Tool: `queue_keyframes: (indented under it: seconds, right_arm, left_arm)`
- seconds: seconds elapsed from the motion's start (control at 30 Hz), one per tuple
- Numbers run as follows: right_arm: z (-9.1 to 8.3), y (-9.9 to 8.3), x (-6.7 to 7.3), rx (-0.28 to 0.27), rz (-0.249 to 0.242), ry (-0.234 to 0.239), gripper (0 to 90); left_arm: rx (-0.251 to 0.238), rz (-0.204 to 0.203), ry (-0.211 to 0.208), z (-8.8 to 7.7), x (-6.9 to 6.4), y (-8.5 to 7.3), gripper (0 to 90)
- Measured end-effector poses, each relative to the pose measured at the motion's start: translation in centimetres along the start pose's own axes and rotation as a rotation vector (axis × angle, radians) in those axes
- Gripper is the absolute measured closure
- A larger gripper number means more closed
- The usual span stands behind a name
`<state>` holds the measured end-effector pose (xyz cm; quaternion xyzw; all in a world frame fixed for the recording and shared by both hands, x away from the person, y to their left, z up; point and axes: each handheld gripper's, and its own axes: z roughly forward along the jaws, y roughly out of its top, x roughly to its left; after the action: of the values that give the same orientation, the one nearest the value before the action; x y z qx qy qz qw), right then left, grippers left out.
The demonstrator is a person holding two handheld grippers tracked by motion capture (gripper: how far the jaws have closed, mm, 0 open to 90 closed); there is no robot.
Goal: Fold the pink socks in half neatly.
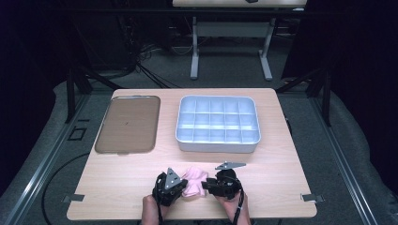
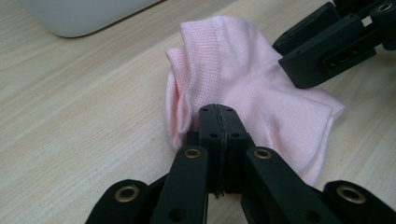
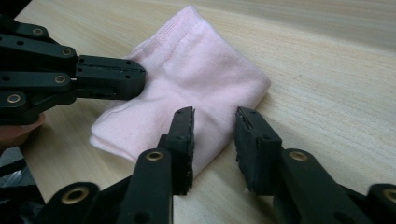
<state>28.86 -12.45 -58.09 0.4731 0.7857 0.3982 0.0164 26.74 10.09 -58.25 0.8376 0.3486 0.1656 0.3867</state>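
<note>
1. The white compartment box (image 1: 218,124) and brown tray (image 1: 127,124) sit far, both without contents.
2. The pink sock (image 1: 194,183) lies at the near edge, folded, its long axis left-right.
3. The left gripper (image 2: 218,122) is clamped on the sock; the right gripper (image 3: 214,135) is partly open, jaws straddling the sock's edge without pressing.

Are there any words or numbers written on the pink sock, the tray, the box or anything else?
None: no words, numbers or signs can be read anywhere.
The pink sock, the brown tray, the white divided box and the wooden table all look plain.
</note>
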Motion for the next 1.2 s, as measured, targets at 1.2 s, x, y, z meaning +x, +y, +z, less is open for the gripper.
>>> queue_keyframes:
  seconds: [1.2]
  right_arm:
    - [-4.0, 0.1, 0.1, -0.125, -0.057, -0.063, 88.2]
  left_arm:
    - [0.01, 0.002, -0.077, 1.5, -2.3, 1.4, 89.9]
